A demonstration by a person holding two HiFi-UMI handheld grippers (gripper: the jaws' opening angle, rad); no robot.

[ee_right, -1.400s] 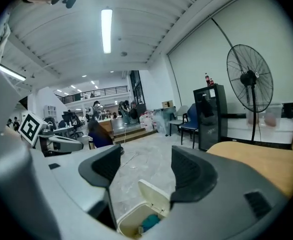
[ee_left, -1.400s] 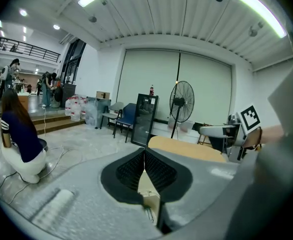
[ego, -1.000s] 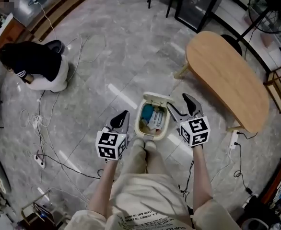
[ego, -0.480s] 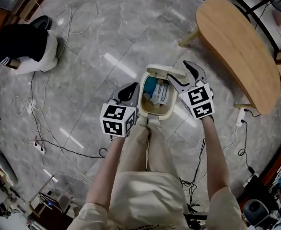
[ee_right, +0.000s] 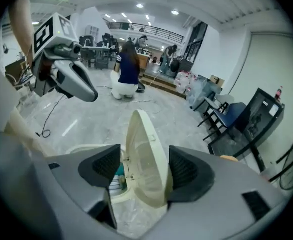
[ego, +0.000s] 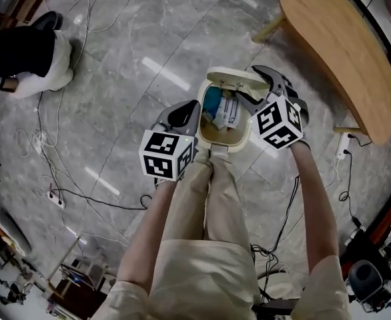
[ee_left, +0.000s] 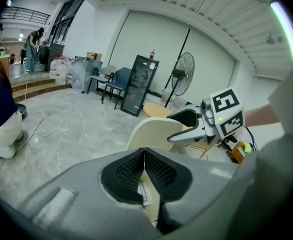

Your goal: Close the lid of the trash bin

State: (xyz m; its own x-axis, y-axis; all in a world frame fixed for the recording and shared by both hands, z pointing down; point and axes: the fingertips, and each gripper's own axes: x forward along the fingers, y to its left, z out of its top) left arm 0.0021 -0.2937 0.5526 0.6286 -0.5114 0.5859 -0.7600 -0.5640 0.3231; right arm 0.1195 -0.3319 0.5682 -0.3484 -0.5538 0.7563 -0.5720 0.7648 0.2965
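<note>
R gripper (ego: 249, 85) jaws gape round upright lid (ee_right: 146, 149) mid-frame, seemingly not touching; L gripper (ee_left: 144, 165) jaws pressed together, empty. Swing lid gently onto bin (ego: 211, 143).

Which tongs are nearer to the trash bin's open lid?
Right. The right tongs stand open with the upright lid between their jaws; the left tongs, shut, hover at the left rim of the trash bin, apart from the lid.

The left gripper (ego: 182, 117) has advanced from a position apart from the trash bin (ego: 220, 147) to its left rim. The right gripper (ego: 257, 89) has advanced from beside the bin's right rim to the raised lid (ego: 237, 80); its parted jaws now straddle the lid.
</note>
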